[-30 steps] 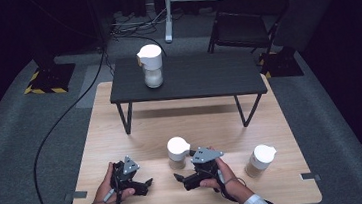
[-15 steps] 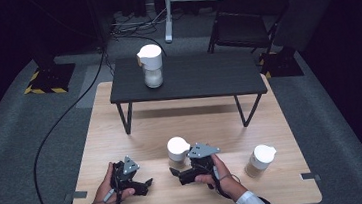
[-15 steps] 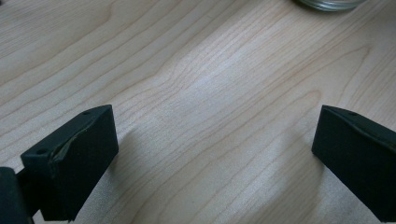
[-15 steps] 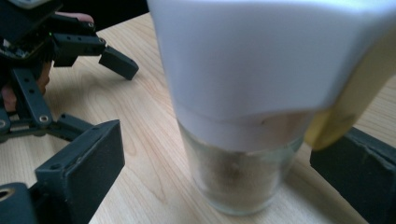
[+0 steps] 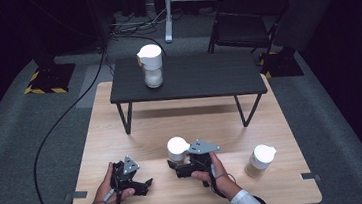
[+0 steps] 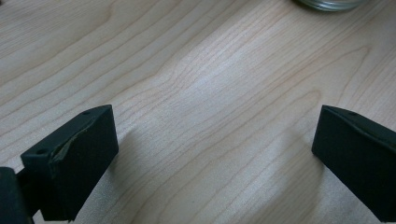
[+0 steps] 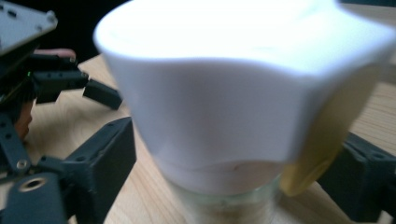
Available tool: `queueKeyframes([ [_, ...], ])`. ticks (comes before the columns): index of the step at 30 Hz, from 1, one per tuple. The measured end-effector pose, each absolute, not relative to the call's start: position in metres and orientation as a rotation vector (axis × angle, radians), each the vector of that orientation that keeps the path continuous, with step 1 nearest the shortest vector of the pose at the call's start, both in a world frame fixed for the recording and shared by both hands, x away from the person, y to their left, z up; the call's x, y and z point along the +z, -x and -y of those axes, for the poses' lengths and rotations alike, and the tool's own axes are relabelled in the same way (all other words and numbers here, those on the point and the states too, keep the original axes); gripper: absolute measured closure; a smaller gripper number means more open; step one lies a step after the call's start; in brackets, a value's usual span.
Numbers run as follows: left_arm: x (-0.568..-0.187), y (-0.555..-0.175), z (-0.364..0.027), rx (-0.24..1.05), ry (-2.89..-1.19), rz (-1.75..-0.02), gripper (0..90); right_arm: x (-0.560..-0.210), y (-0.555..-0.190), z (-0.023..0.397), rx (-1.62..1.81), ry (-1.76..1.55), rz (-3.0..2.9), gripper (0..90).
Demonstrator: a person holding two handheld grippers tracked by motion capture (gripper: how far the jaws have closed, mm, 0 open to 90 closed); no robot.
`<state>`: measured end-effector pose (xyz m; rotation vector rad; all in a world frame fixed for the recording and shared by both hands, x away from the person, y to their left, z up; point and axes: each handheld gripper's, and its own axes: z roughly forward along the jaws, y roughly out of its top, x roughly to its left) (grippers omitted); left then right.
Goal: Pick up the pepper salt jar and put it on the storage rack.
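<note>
Jar (image 5: 177,150): white-lidded glass jar, upright on wooden table (image 5: 120,123), near front edge, between both hands; yellowish tab on lid side (image 7: 322,140).
Right gripper (image 5: 177,166): at jar's base, jaws flanking glass body on both sides; have just been closing with jar between them. Contact not confirmable from right gripper view, small gaps seem to remain, so read as not yet clamped.
Left gripper (image 5: 144,185): left of jar, well apart, low over table; jaws spread wide, nothing between them but bare wood (image 6: 210,121).
Step in hand: probably grasping jar. Centre glass between pads, stay below lid skirt, close evenly, keep jar vertical, avoid nudging it sideways before both pads seat.
Change vs earlier frames: right gripper closer in on jar, jaws narrower; left gripper unmoved.
Other jars: one right of gripped-for jar near table edge (image 5: 261,160); one beyond it on dark bench (image 5: 151,65), untouched.
</note>
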<state>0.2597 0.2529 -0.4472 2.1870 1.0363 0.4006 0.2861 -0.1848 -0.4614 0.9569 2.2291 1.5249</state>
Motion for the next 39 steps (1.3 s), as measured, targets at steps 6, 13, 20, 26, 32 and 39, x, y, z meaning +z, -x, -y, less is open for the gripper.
queueKeyframes([
  [6,-0.447,-0.26,-0.253,0.401,-2.187,-1.036,0.0,-0.465,-0.283,0.185,1.55,-0.931,-2.192,25.5],
  [13,-0.447,-0.26,-0.253,0.401,-2.187,-1.037,0.0,-0.468,-0.279,0.184,1.539,-0.882,-2.162,28.2],
  [20,-0.447,-0.26,-0.253,0.4,-2.187,-1.036,0.0,-0.47,-0.278,0.188,1.554,-0.893,-2.13,29.6],
  [26,-0.447,-0.26,-0.253,0.401,-2.187,-1.036,0.0,-0.467,-0.277,0.189,1.54,-0.9,-2.13,29.9],
  [32,-0.447,-0.26,-0.253,0.4,-2.187,-1.036,0.0,-0.462,-0.276,0.193,1.522,-0.907,-2.125,29.9],
  [39,-0.447,-0.26,-0.253,0.4,-2.187,-1.036,0.0,-0.451,-0.273,0.199,1.495,-0.898,-2.125,29.8],
])
